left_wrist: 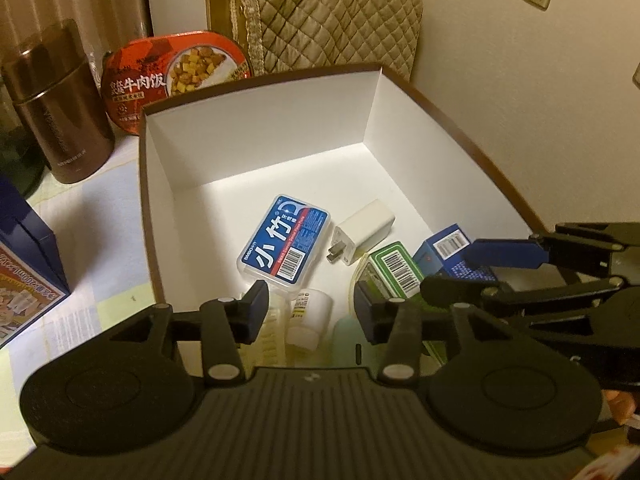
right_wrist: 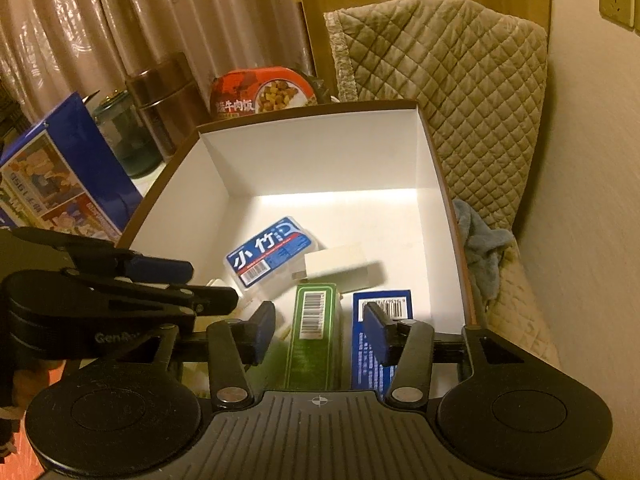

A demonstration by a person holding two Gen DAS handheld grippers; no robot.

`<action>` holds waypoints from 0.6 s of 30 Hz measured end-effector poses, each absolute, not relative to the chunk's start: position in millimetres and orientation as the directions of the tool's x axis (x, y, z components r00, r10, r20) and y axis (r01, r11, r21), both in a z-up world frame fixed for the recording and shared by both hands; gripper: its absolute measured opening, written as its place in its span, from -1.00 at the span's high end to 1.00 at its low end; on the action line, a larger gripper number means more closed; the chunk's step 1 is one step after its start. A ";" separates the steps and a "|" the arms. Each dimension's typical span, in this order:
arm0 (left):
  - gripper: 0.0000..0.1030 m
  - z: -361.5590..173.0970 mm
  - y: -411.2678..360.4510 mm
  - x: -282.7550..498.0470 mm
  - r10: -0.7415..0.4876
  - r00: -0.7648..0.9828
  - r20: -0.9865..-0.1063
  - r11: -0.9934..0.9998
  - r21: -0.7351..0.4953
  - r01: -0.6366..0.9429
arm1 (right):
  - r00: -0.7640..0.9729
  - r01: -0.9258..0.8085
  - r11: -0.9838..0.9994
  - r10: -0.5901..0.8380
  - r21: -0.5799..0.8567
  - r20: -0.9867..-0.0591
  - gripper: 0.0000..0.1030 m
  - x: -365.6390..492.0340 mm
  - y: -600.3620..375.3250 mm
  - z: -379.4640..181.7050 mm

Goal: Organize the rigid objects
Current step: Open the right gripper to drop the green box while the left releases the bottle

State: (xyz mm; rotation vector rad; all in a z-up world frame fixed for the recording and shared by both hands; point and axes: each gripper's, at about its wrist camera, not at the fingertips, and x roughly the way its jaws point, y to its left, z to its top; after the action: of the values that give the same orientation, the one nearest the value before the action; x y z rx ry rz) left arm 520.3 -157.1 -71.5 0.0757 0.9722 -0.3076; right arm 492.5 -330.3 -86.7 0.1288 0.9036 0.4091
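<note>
Both jaws parted, empty, over green carton (right_wrist: 314,336), blue-labelled case (left_wrist: 285,244), white box (left_wrist: 256,152).

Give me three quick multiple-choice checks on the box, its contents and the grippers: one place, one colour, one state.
1. Where is the charger?
A. in the box
B. on the chair
C. in a gripper

2. What colour is the carton beside the blue carton?
A. red
B. green
C. yellow

3. The left gripper and right gripper are:
A. both shut
B. both open, empty
C. one holding

A: it lies on the box floor.
B: the green carton touches the blue one.
B: jaws spread, nothing between.
</note>
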 end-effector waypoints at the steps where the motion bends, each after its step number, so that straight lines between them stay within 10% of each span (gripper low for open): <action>1: 0.18 -68.7 -155.7 517.3 -0.229 0.527 -0.818 0.954 -0.080 0.289 | 0.550 -0.288 0.916 0.397 0.279 -0.735 0.02 489.9 -331.2 -85.5; 18: 0.12 -26.9 -140.3 459.4 -0.206 0.575 -0.792 0.968 -0.079 0.238 | 0.579 -0.242 0.921 0.391 0.306 -0.716 -0.31 446.4 -348.0 -62.2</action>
State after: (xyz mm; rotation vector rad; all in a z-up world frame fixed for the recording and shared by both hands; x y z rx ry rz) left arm 459.4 -140.3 -26.9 0.0380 0.9218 -0.2603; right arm 446.4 -348.0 -62.2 0.1826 0.8796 0.3724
